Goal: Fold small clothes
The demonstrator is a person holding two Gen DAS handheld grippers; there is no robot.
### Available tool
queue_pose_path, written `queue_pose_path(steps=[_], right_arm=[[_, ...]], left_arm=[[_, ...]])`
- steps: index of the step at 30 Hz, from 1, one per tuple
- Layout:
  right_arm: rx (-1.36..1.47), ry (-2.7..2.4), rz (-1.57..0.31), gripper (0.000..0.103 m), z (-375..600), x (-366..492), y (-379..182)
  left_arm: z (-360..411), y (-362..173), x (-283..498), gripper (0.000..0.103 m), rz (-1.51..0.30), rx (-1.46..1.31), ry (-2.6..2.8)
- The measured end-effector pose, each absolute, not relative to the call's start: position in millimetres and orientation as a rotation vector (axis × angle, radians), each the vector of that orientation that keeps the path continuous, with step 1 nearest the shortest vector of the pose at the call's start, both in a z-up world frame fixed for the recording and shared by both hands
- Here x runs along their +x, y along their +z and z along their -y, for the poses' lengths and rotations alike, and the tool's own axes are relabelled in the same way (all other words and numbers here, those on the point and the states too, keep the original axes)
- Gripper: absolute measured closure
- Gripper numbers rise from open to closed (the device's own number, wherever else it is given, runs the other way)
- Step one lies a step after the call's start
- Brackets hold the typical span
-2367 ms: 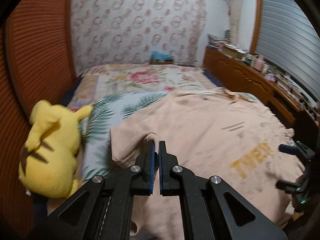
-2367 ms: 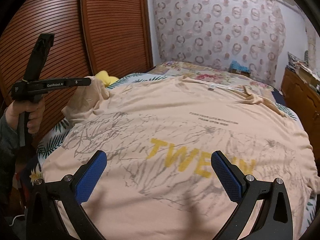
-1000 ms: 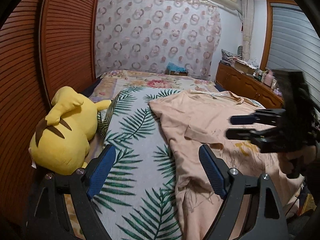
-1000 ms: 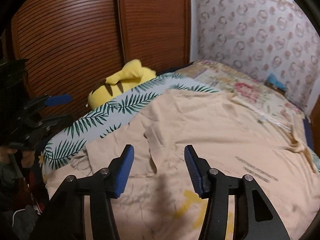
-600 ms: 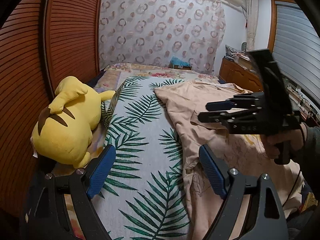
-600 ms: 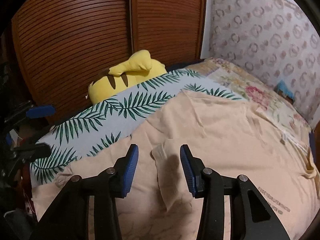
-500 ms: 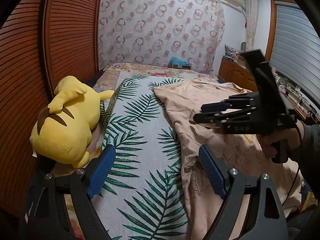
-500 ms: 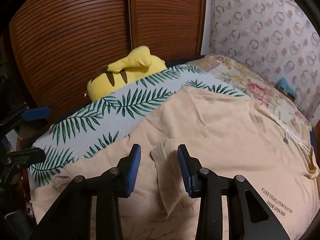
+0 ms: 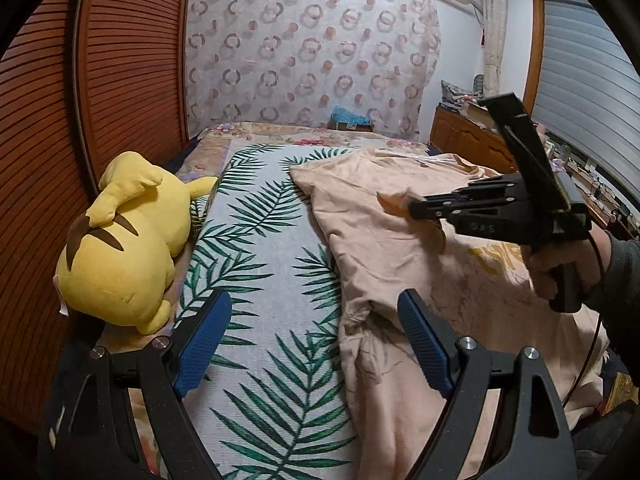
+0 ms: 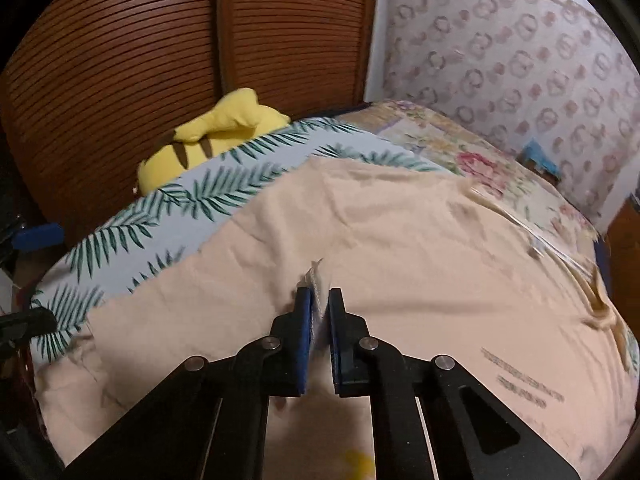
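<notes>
A big peach shirt (image 9: pixel 404 240) lies spread out on the bed (image 9: pixel 260 248), on the right side of the leaf-print cover. The right gripper (image 10: pixel 319 312) has its two blue pads squeezed tight on a pinch of the shirt's cloth, near the shirt's left edge. In the left wrist view a bit of peach cloth sticks out of its tip. A hand (image 9: pixel 560 268) in a dark sleeve holds that gripper. The left gripper (image 9: pixel 312 340) is wide open with nothing in it, over the near part of the bed, beside the shirt's near left edge. A yellow plush toy (image 9: pixel 124 244) lies at the left, next to the brown slatted doors (image 9: pixel 120 80).
</notes>
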State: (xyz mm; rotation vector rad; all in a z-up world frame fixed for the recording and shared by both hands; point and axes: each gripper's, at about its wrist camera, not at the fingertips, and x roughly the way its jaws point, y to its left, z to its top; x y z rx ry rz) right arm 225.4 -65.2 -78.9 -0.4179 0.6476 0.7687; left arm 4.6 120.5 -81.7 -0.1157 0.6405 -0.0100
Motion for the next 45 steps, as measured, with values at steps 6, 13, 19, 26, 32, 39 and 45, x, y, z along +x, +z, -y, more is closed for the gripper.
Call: queue_pose_path(steps=[6,13,19,26,32,39,45], right_arm=[[-0.371,0.724,-0.654,0.094,93,219,-75],[-0.3,0.697,-0.643,0.088,118,205,-68],[-0.232,0.66,-0.61,0.078,166,182,-59],[-0.196,0.559,-0.562,0.042,223,149,-53],[-0.178,0.441,-0.559,0.042,259,132,-59],[-0.129,0.3,-0.613,0.042,305,126,-81],[-0.076,0.215,-0.681,0.042,329,135,-107]], left_arm=[[-106,-78,6,0.017,-0.633,-0.097,-0.032],[-92,-71,11,0.017,-0.625,-0.075,-0.058],[-75,-62,22,0.017,-0.611,-0.046,-0.082],[-44,-51,35,0.017,-0.593,-0.009,-0.126],[-19,-43,44,0.017,-0.584,0.01,-0.174],[9,-40,54,0.017,-0.588,0.025,-0.218],[27,-42,58,0.017,-0.602,0.042,-0.259]])
